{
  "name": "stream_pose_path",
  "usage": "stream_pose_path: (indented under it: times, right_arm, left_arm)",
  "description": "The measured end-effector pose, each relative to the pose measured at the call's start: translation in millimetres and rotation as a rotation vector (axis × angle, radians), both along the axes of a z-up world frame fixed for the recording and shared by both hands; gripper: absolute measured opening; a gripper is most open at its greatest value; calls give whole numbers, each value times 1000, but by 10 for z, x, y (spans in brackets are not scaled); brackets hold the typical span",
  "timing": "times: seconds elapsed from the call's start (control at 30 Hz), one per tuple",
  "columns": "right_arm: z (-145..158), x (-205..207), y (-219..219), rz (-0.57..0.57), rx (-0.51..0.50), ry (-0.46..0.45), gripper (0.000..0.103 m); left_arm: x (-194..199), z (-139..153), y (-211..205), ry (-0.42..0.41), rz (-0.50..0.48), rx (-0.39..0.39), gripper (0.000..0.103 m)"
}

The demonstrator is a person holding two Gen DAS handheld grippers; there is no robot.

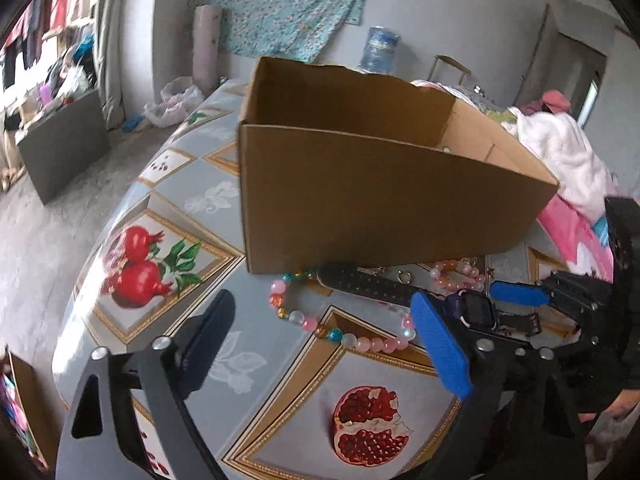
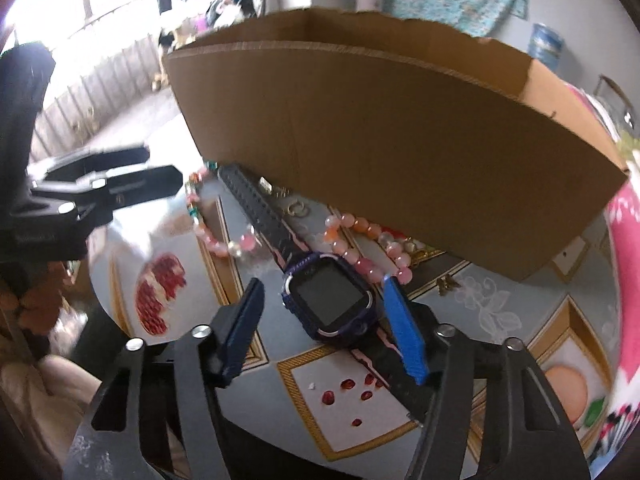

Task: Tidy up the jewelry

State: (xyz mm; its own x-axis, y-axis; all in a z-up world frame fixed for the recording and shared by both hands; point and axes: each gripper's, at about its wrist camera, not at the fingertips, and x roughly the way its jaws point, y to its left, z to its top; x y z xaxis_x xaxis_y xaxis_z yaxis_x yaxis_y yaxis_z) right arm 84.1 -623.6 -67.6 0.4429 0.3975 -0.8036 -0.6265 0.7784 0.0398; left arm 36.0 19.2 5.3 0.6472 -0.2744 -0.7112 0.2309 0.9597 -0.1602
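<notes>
Open cardboard box, contents hidden, watch between spread right tool, left tool apart

An open brown cardboard box stands upright on the table. Just in front of it lie a purple square-faced smartwatch with black perforated strap, face up, a multicoloured bead necklace on the left, and a pink bead bracelet touching the box's foot.

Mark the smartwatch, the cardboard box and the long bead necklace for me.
smartwatch (image 2: 329, 295): right wrist view, on its dark screen.
cardboard box (image 1: 380, 200): left wrist view, on its near outer wall.
long bead necklace (image 1: 360, 340): left wrist view, on a pink bead on the tablecloth.
</notes>
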Motion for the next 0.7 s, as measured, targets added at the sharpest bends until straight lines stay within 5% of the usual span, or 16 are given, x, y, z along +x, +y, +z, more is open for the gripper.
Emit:
stream_pose_path:
  times: [0.2, 0.33, 0.7]
  right_arm:
    - [-21, 66, -36, 16, -6, 39, 49]
    - [12, 182, -186, 20, 77, 122, 48]
    - [29, 499, -539, 58, 234, 312, 48]
  left_arm:
    - [-1, -49, -147, -12, -64, 53, 66]
    - [-17, -71, -240, -26, -107, 76, 56]
    - [-112, -202, -751, -117, -244, 319, 56]
